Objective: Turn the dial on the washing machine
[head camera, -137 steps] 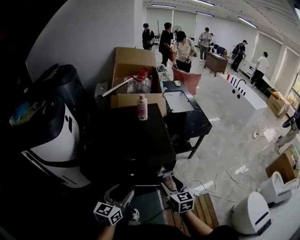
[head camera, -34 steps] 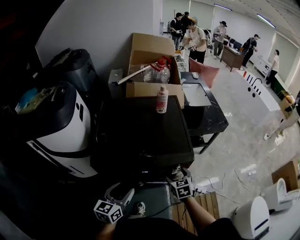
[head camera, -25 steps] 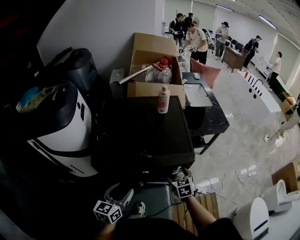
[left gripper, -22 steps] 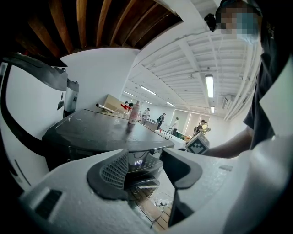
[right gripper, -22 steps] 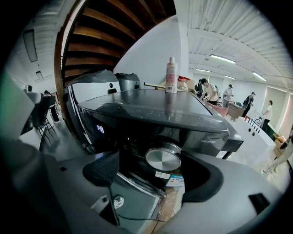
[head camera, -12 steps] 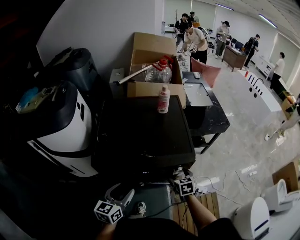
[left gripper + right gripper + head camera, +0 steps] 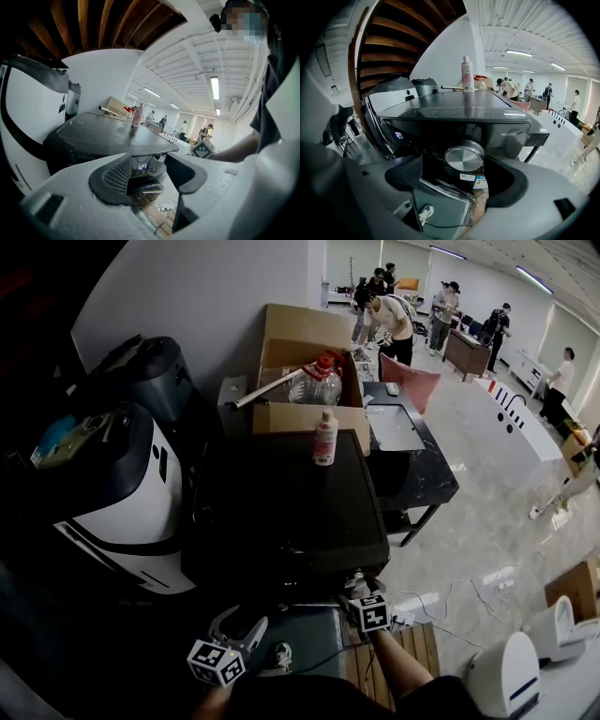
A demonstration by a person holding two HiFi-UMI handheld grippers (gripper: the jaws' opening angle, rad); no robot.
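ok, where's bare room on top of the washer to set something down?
Most of the washing machine lid is bare: the whole dark top from the bottle at its back edge forward to the front edge. Crowded behind it: the cardboard box, already full.

Washer display [image 7: 136,166] digits unreadably blurred

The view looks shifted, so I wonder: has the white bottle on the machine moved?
No. The bottle stands at the far edge of the machine, just before the box, as earlier.
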